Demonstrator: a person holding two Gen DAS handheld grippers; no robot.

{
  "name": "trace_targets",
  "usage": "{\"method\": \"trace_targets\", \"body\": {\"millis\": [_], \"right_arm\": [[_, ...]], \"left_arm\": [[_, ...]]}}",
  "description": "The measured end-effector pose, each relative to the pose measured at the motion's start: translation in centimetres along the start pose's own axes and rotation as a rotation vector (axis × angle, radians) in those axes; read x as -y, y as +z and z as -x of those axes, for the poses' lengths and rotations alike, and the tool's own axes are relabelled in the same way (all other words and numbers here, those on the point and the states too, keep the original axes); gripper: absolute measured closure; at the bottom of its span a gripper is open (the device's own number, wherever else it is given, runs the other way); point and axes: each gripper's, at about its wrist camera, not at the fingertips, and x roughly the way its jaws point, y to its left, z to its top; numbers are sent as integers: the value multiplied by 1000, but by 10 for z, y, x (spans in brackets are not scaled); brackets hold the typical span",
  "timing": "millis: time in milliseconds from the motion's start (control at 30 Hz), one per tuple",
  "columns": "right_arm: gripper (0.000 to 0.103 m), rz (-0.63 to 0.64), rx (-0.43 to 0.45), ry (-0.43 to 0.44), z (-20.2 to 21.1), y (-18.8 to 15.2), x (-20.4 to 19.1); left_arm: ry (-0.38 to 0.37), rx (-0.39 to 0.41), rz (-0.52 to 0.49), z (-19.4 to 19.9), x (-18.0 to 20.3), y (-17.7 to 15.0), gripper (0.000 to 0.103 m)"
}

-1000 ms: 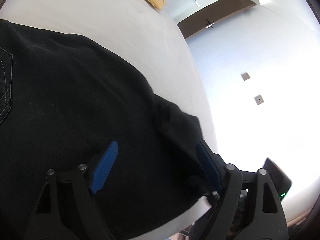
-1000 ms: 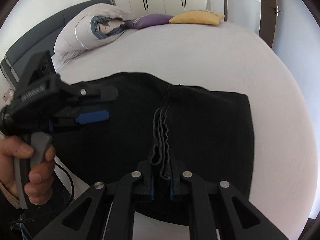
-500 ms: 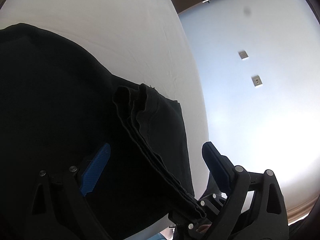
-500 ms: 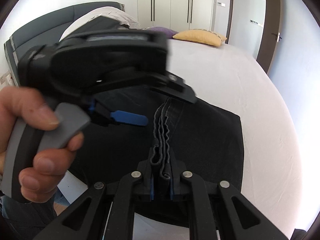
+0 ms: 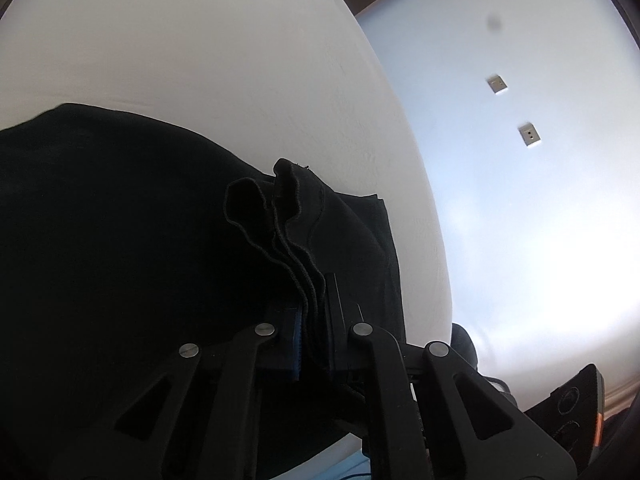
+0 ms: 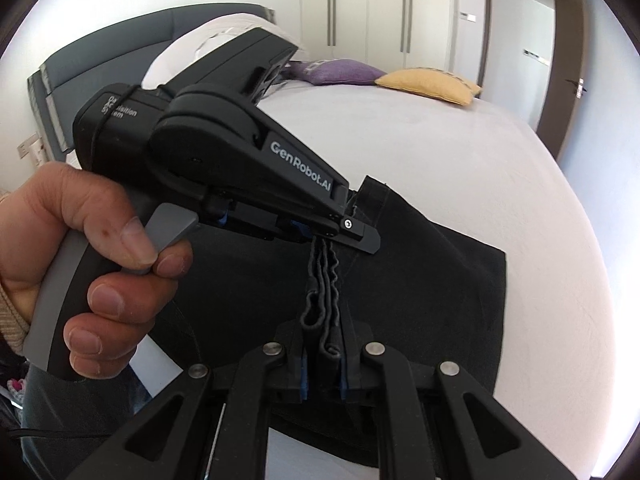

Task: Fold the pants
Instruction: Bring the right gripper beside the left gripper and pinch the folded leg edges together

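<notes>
While the black pants (image 6: pixel 420 280) lie near the white bed's (image 6: pixel 460 152) front edge, your left gripper (image 5: pixel 312 320) and right gripper (image 6: pixel 322 364) each clamp the bunched hem; bare sheet stretches beyond

A white bed (image 6: pixel 460 168) carries a purple cushion (image 6: pixel 336 72) touching a yellow cushion (image 6: pixel 432 85). A grey headboard (image 6: pixel 120 52) stands behind, white wardrobes (image 6: pixel 368 8) beyond. Two wall sockets (image 5: pixel 529 135) sit one above the other.
</notes>
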Motion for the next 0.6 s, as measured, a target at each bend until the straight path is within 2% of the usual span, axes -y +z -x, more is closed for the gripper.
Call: {"method": "trace_targets", "body": {"millis": [267, 367, 600], "right_arm": [[91, 79, -52, 101, -52, 27, -57], [91, 120, -66, 128, -70, 34, -74], [91, 169, -115, 158, -102, 38, -95]], "left_arm": [[99, -3, 21, 46, -63, 10, 96], [132, 7, 44, 51, -80, 21, 96], [151, 22, 91, 62, -115, 21, 96]]}}
